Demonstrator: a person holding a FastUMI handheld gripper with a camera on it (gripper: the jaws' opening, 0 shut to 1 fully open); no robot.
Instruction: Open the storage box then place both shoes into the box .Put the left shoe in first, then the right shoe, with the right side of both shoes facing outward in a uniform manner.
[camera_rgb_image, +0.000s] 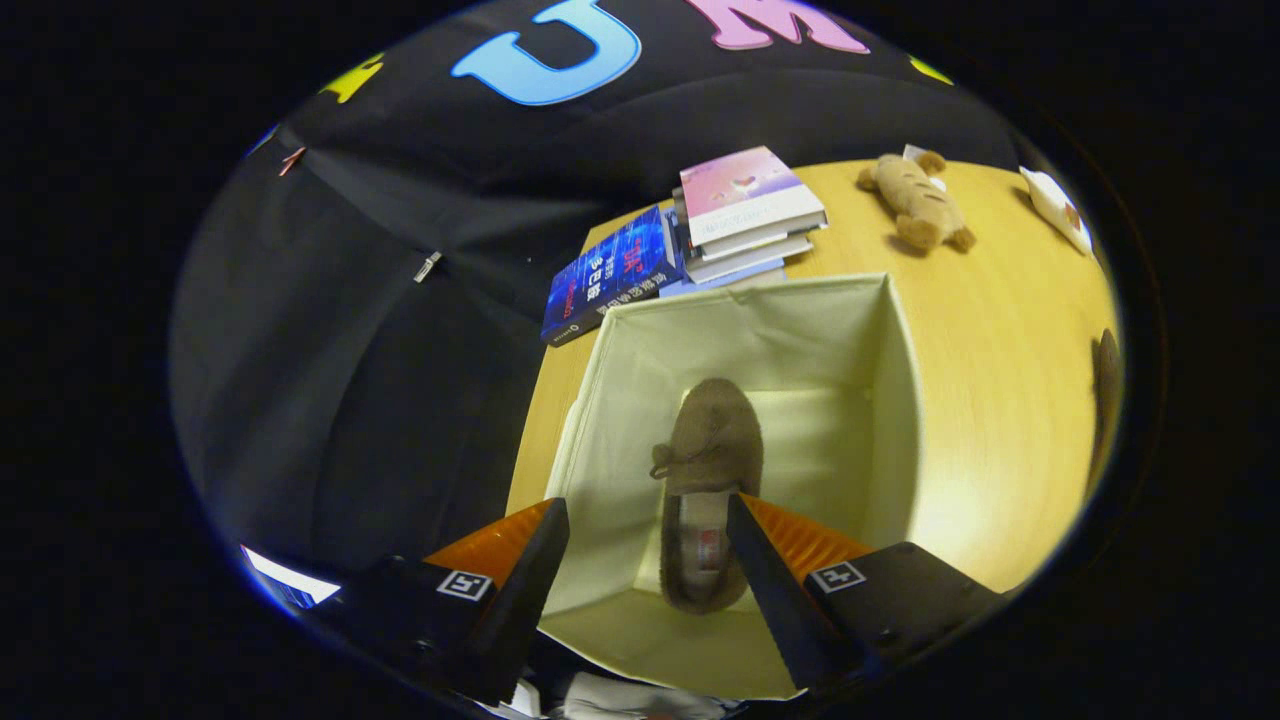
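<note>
While my gripper (648, 520) hangs spread and empty above the open cream fabric storage box (640, 350), one brown fuzzy slipper (708, 440) lies on its floor, toe pointing away. I judge the second shoe comes next: set it parallel, matching orientation.

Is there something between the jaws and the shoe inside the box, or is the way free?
Nothing visible blocks it. The gripper hangs open above the open storage box, and the brown shoe lies on the box floor, seen between the jaws, with only empty space above it.
</note>
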